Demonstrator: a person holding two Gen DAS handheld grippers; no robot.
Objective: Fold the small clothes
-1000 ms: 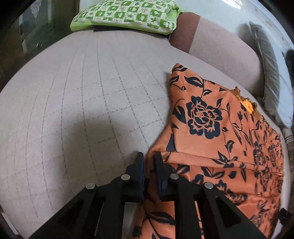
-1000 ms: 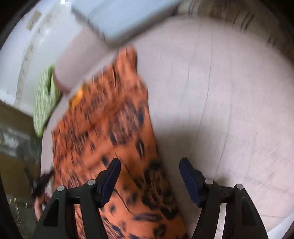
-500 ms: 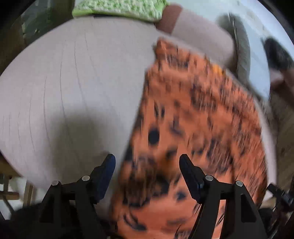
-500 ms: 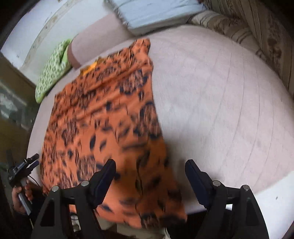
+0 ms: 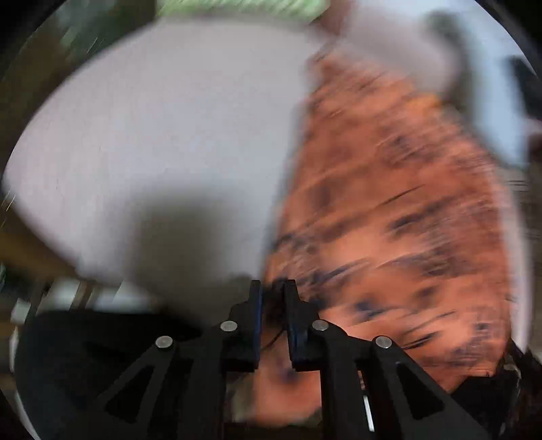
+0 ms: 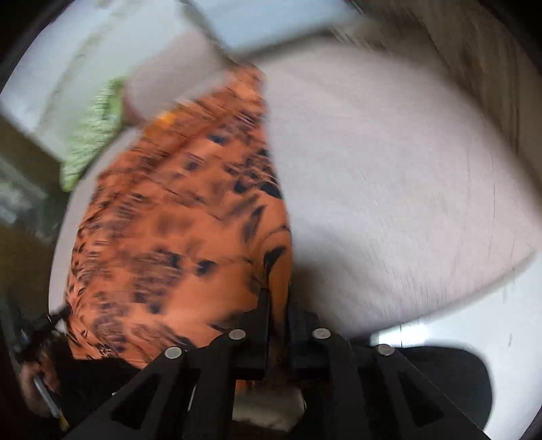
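Since half a second earlier, both sets of jaws had swung from wide apart to nearly together, closing at the garment's near edge. Left gripper (image 5: pixel 272 287): jaws closing, orange cloth bunched between the pads at the near left corner. Right gripper (image 6: pixel 278 298): jaws closing, a fold of the near right edge between them. Heavy motion blur in both views; the black flower print read only as smears. Orange garment (image 6: pixel 176 237) lay flat along the pinkish bed cover (image 5: pixel 152 128), its near hem drooping over the bed's edge and cut off behind the gripper frames. Farther off, a green patterned pillow (image 6: pixel 93 138) and a pale pillow (image 6: pixel 281 27), both blurred.
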